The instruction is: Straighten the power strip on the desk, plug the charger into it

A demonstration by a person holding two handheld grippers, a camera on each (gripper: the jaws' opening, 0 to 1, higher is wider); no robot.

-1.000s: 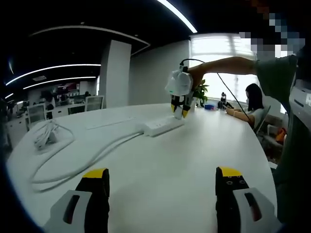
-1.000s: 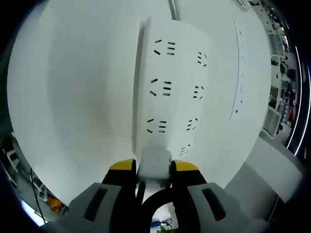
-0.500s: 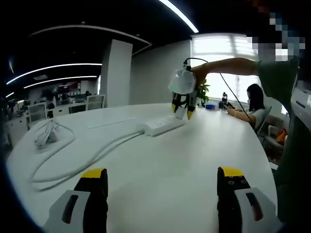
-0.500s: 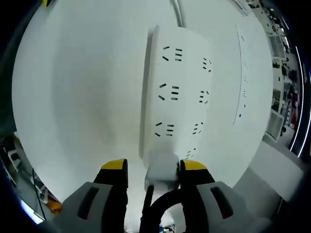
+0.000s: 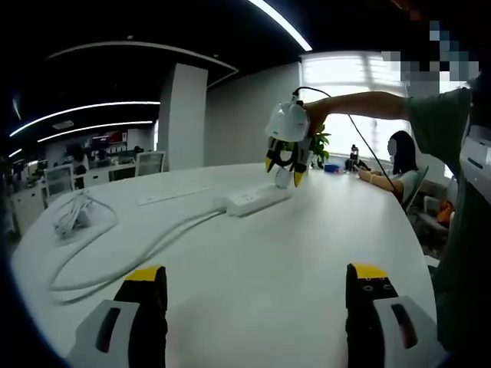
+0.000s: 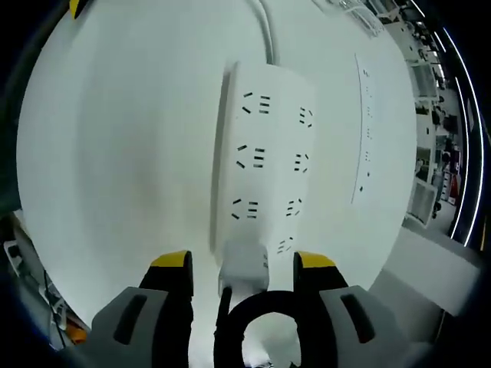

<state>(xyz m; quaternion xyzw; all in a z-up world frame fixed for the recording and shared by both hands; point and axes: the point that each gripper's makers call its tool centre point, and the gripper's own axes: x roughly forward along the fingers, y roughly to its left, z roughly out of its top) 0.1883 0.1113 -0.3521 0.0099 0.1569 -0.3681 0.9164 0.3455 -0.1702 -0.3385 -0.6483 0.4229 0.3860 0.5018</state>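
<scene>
The left tool [image 5: 257, 295] is hovering low over the white desk [image 5: 253, 245], its yellow-tipped jaws standing wide apart with nothing between them. Ahead of it, the white power strip [image 5: 258, 198] is lying flat on the desk, and its thick white cable [image 5: 146, 249] is curving away toward a loose bundle near the desk's far edge. A long flat white bar [image 5: 173, 194] is resting beside the strip, a little apart from it.

The right tool [image 5: 282, 162], held in a person's hand [image 5: 314, 116], is pointing down just above the near end of the strip. In the right gripper view, the right tool [image 6: 243, 261] is looking straight down on the power strip [image 6: 261, 165], whose two rows of sockets are all free. The white charger [image 6: 244, 264] is sitting between the jaws at the end of the strip, with its black cord [image 6: 257, 330] looping back toward the camera. The jaws are standing slightly clear of the charger on both sides, not clamped on it. Whether the charger is seated in a socket cannot be told.

A seated person [image 5: 393, 165] is working at the far side of the desk by the bright window.
</scene>
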